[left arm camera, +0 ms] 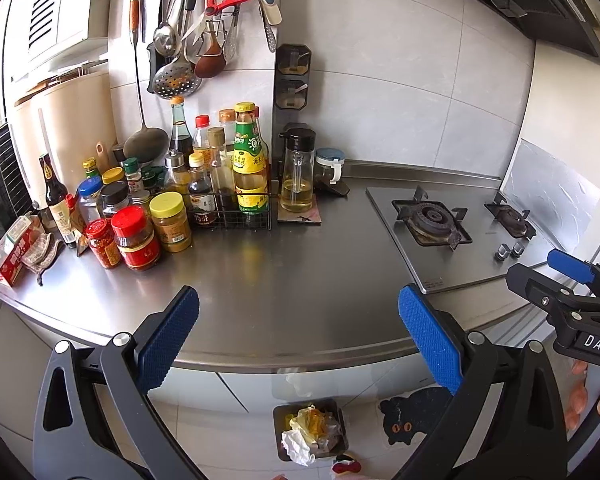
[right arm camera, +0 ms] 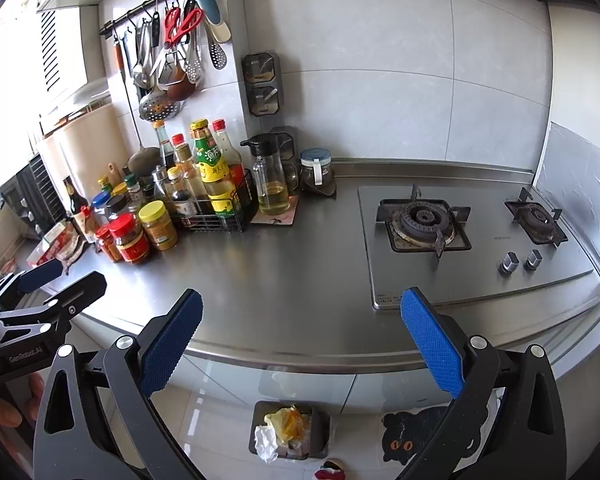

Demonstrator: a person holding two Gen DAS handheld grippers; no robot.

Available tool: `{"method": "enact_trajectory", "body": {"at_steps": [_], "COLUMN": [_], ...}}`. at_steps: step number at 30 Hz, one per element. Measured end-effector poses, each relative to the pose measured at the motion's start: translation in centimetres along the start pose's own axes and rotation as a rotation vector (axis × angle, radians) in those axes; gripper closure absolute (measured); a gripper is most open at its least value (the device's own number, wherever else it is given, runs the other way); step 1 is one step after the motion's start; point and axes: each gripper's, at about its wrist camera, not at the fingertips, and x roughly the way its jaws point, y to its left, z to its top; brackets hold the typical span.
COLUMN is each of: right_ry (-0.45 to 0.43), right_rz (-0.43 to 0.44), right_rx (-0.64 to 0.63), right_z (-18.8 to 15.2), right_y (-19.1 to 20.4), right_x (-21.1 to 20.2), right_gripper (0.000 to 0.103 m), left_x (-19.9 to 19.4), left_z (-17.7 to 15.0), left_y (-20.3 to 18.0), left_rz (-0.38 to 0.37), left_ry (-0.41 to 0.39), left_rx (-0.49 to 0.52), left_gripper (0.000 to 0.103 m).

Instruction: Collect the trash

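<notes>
A dark grey trash bin (left arm camera: 332, 403) (right arm camera: 322, 432) stands on the floor below the counter edge. It holds crumpled white paper (left arm camera: 296, 444) (right arm camera: 266, 442) and a yellow wrapper (left arm camera: 312, 420) (right arm camera: 286, 422). My left gripper (left arm camera: 300, 336) hovers open over the front of the steel counter (left arm camera: 292, 272), with nothing between its blue pads. My right gripper (right arm camera: 302, 340) is open and holds nothing too, just to the right of the left one. Each shows at the edge of the other's view: the right gripper (left arm camera: 540, 276) and the left gripper (right arm camera: 72, 278).
Many sauce bottles and jars (left arm camera: 140, 216) crowd the counter's back left, and utensils (left arm camera: 204, 32) hang above them. A two-burner gas hob (left arm camera: 452, 232) (right arm camera: 460, 232) fills the right side. On the floor lie a black cat-shaped mat (left arm camera: 412, 416) and a small red-and-white thing (left arm camera: 346, 468).
</notes>
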Motion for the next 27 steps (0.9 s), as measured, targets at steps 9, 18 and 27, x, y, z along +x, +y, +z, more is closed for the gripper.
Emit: {"method": "enact_trajectory", "body": {"at_steps": [9,18,27], "right_ry": [0.011,0.011,0.019], "right_rz": [-0.012,-0.016,-0.011], "right_rx": [-0.013,-0.015,-0.016], "right_z": [0.30,0.48,0.43], "right_y": [0.20,0.22,0.12], "right_x": [0.04,-0.01,0.22], "right_gripper": [0.003,0.003,0.003], "left_x": [-0.36,-0.54,-0.41], "left_z": [0.38,0.76,0.61], "left_y": [0.00,-0.08,0.09], "left_rz": [0.012,0.015,0.020], "left_ry": [-0.016,-0.019,-0.015], "left_rx": [0.011,0.018,0.018], "left_gripper": [0.008,0.008,0.008]}}
